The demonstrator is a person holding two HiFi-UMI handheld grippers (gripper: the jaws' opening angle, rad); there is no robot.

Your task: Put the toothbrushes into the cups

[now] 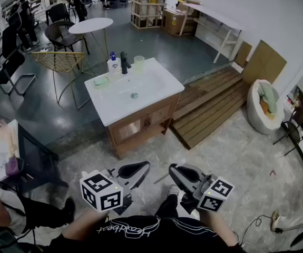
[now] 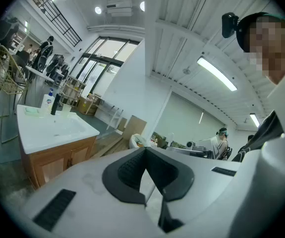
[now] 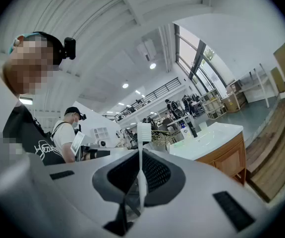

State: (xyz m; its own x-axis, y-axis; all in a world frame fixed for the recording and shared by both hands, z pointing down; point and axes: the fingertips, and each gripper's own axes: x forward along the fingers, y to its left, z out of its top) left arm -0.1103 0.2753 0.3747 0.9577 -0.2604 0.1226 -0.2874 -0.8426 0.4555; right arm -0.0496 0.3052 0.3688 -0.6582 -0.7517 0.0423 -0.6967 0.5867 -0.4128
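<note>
A white toothbrush [image 3: 143, 133] stands upright between the pads of my right gripper [image 3: 141, 155], which is shut on it; in the head view it shows as a thin pale stick [image 1: 160, 178] beside that gripper [image 1: 173, 173]. My left gripper [image 2: 144, 150] [image 1: 144, 166] has its tips together, and no toothbrush shows in it. Both grippers are held low in front of the person, well short of the white sink cabinet [image 1: 152, 96]. A pale green cup [image 1: 139, 63] [image 3: 203, 125] stands at the back of the basin beside the black tap [image 1: 125, 62].
A soap bottle [image 1: 113, 64] and a green soap dish [image 1: 101, 81] sit on the sink top. A wooden ramp [image 1: 214, 101] lies right of the cabinet. A wire chair [image 1: 61, 61] and round white table [image 1: 90, 25] stand behind. A dark table [image 1: 32, 159] is at left.
</note>
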